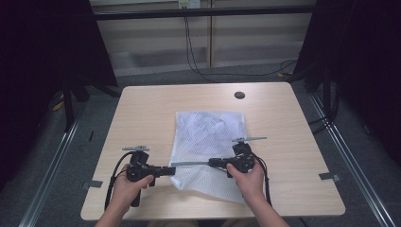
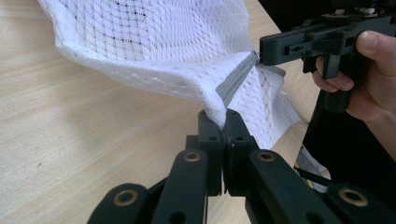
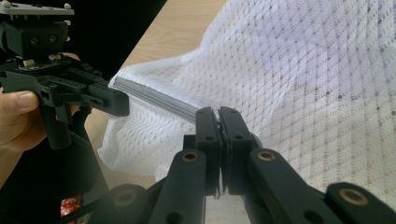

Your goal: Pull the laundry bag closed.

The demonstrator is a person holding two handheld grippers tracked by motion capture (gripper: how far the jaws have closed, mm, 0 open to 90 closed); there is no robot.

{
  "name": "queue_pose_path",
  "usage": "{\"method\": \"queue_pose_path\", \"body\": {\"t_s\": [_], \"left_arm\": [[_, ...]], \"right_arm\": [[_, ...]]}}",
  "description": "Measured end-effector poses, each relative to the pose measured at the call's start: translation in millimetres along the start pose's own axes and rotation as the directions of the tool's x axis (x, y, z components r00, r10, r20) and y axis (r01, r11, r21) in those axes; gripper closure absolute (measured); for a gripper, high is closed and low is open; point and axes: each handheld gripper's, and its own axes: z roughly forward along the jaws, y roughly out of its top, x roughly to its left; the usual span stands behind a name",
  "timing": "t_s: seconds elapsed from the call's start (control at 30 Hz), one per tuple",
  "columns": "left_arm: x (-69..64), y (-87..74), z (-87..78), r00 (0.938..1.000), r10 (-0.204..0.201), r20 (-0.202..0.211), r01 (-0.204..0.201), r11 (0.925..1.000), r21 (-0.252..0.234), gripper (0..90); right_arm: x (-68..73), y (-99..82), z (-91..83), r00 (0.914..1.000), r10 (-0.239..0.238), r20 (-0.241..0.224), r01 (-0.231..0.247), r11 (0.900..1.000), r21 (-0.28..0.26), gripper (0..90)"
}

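Left gripper [image 2: 223, 122] clamped on mesh bag's [image 1: 208, 127] near edge. Right gripper [image 3: 218, 119] pinches its grey zipper [image 1: 189, 163]. Bag lies on table [image 1: 142, 113].

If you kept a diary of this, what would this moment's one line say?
left gripper: shut on mesh bag corner | right gripper: shut on grey zipper | zipper stretched between them | bag on table

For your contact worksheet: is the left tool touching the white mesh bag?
Touching. In the left gripper view, the left tool is shut on the mesh bag beside its grey zipper.
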Motion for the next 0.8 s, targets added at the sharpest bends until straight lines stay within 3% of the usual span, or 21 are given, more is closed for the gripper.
{"method": "queue_pose_path", "body": {"t_s": [0.8], "left_arm": [[-1.1,-0.6,0.7,1.0000,0.001,-0.004,-0.001,1.0000,0.006,88.3]], "right_arm": [[-4.9,-2.5,-6.1,1.0000,0.001,0.004,-0.001,1.0000,0.001,87.9]]}}
